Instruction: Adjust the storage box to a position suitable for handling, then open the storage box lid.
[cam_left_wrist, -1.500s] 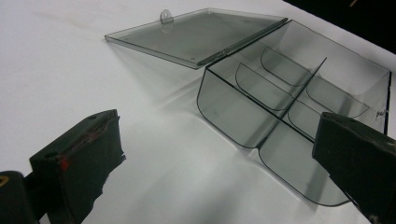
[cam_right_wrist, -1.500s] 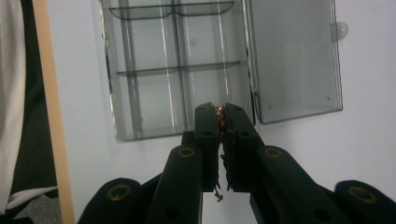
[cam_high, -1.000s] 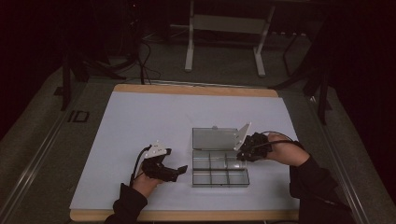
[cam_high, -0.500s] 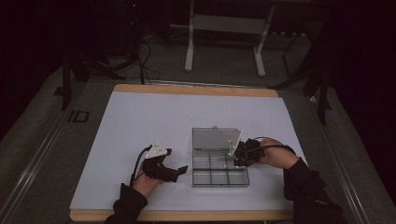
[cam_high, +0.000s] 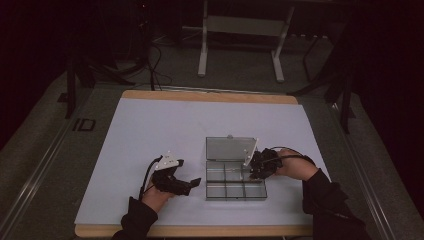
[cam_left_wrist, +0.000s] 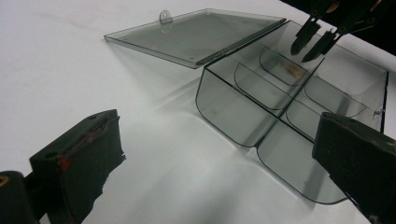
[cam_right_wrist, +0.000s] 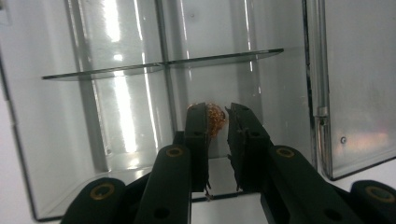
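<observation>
A clear plastic compartment box (cam_high: 236, 198) lies on the white table, its lid (cam_high: 227, 148) folded flat behind it. In one compartment next to the hinge rests a small golden-orange thing (cam_left_wrist: 294, 71). My right gripper (cam_high: 248, 172) hangs just over that compartment with its jaws a narrow gap apart. In the right gripper view the golden thing (cam_right_wrist: 215, 122) shows in the gap of the right gripper (cam_right_wrist: 217, 109), close to one jaw. My left gripper (cam_high: 192, 182) rests on the table left of the box. The left gripper (cam_left_wrist: 215, 135) is wide open and holds nothing.
The white table top (cam_high: 160, 125) has a wooden edge (cam_high: 200, 231) at the front. Bare table lies behind and left of the box. A metal stand (cam_high: 240, 30) and cables are on the dark floor beyond the table.
My right gripper has moved left from the box's right edge to over the compartment by the hinge. The left gripper has stayed put.
</observation>
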